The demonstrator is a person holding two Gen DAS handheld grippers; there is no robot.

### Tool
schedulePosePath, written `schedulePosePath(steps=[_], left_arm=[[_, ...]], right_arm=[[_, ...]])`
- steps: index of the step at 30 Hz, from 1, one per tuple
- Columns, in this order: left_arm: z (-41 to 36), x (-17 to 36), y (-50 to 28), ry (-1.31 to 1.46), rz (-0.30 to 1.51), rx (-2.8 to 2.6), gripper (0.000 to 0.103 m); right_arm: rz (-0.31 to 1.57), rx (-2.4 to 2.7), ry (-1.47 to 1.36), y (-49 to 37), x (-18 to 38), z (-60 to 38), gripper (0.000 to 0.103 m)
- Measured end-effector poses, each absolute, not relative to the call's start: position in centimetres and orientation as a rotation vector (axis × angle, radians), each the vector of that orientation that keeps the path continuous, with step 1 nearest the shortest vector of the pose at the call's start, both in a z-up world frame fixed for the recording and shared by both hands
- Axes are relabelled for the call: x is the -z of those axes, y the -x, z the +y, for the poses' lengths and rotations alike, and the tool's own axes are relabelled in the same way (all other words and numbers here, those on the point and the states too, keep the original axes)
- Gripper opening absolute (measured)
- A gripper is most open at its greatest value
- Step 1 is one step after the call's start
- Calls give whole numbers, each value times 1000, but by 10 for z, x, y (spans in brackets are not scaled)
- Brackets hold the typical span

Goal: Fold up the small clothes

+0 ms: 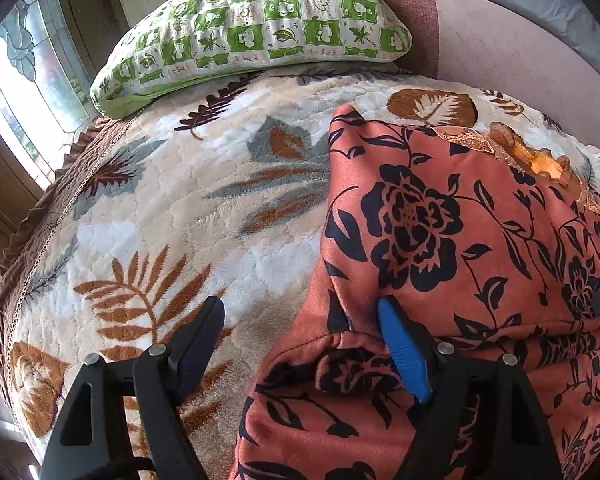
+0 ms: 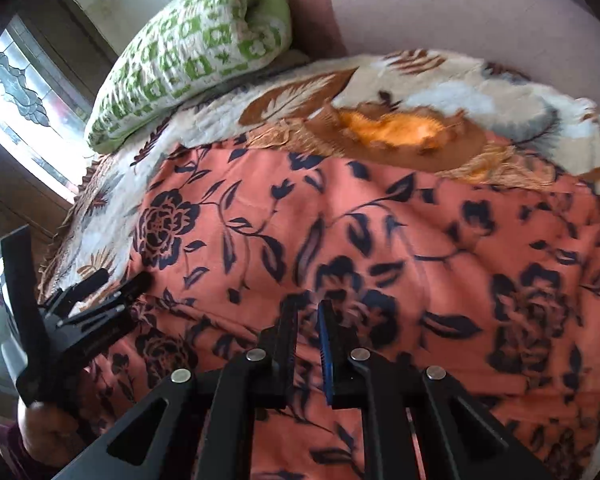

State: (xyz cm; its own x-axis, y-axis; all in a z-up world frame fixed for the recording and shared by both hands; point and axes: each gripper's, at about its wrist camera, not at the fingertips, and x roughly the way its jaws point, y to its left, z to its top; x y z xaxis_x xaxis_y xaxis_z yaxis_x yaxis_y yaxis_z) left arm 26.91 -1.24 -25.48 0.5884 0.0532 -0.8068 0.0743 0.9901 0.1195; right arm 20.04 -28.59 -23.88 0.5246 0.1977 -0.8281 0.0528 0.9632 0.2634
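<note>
One garment (image 1: 452,264) shows: orange-red cloth with a black flower print. One blanket (image 1: 172,208), cream with leaf shapes, is under it. One pillow (image 1: 256,28) in green and white checks is at the blanket's far end. One window (image 1: 24,80) with patterned glass is at the left. Two grippers are in view, the left gripper (image 1: 300,328) and the right gripper (image 2: 306,320), each with two fingers.
</note>
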Motion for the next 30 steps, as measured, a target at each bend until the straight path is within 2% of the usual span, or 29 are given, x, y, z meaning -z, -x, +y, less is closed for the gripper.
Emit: schedulePosePath(steps=[5,13,19,21,22,23,24,27,30], left_arm=[[-16,255,-267,-160,936,-6,80],[-17,241,-240,-144,928,48,80],[-5,240,-179,-230,861,45,80],[7,247,-156,-216,872,42,80],[12,252,-145,-210,884,31,80],[16,258,-136,-207,896,24,80],[20,263,-126,-203,903,25,80],[21,261,-106,-210,881,22,80],[12,264,-92,-269,879,16,80]], right_arm=[[1044,-23,-374,-178,254,-332,13],[1013,-43,-342,-105,218,-336,13],[958,-63,-354,-33,194,-339,13],[953,-58,-376,-11,194,-345,19],[952,-45,-389,-1,196,-347,34],[950,-34,-411,8,199,-351,64],[931,-29,-442,17,202,-354,78],[886,3,-509,37,218,-362,80],[976,91,-521,38,246,-362,78]])
